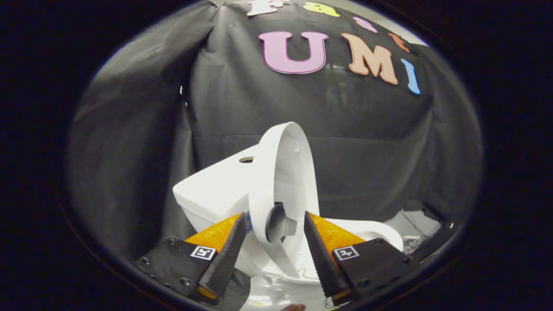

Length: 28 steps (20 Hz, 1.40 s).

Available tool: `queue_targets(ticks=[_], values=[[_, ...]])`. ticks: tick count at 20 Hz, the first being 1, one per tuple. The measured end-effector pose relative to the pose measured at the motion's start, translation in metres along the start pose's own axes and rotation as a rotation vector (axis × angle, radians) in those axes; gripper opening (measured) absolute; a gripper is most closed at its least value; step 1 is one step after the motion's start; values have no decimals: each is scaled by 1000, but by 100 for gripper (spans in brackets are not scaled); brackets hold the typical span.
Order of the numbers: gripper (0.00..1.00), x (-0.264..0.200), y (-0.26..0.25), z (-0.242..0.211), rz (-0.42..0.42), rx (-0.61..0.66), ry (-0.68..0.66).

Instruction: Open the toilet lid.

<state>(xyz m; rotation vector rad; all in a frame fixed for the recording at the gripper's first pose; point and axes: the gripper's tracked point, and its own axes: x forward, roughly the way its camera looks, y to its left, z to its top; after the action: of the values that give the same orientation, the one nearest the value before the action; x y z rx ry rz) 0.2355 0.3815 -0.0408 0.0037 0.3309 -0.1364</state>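
Note:
A white toilet stands ahead of me, its tank [216, 190] on the left with a round hole [246, 160] in the top. The white lid [287, 172] is raised and stands almost upright in front of the tank. A grey knob [280, 224] sticks out from the lid's lower part. My gripper [274, 218] is open, and the lid's rim and the knob sit between its fingertips. The left finger [229, 255] lies close against the lid's rim, while the right finger [322, 255] stands a little apart from the knob. The seat rim [376, 229] curves off beyond the right finger.
Black cloth walls close in behind and on both sides of the toilet. Some thin cables [414, 242] lie on the floor at the right, past the seat. The glossy white bowl edge [281, 289] is just below the fingers.

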Motion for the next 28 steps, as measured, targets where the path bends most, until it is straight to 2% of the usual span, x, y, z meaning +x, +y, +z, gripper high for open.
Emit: queue_targets(ticks=[2,4,13,18,24,28], values=[[85,-14,-20,-4,-36,13,-18],[100,-24,-26,-7,-20,15,-32],[100,-68,-75,32,15,9,-169],[100,-90,-103,46,73,-23,-199],[100,-104,-166,59,45,-8,-261],[99,-112,-209,53,13,27,-278]])
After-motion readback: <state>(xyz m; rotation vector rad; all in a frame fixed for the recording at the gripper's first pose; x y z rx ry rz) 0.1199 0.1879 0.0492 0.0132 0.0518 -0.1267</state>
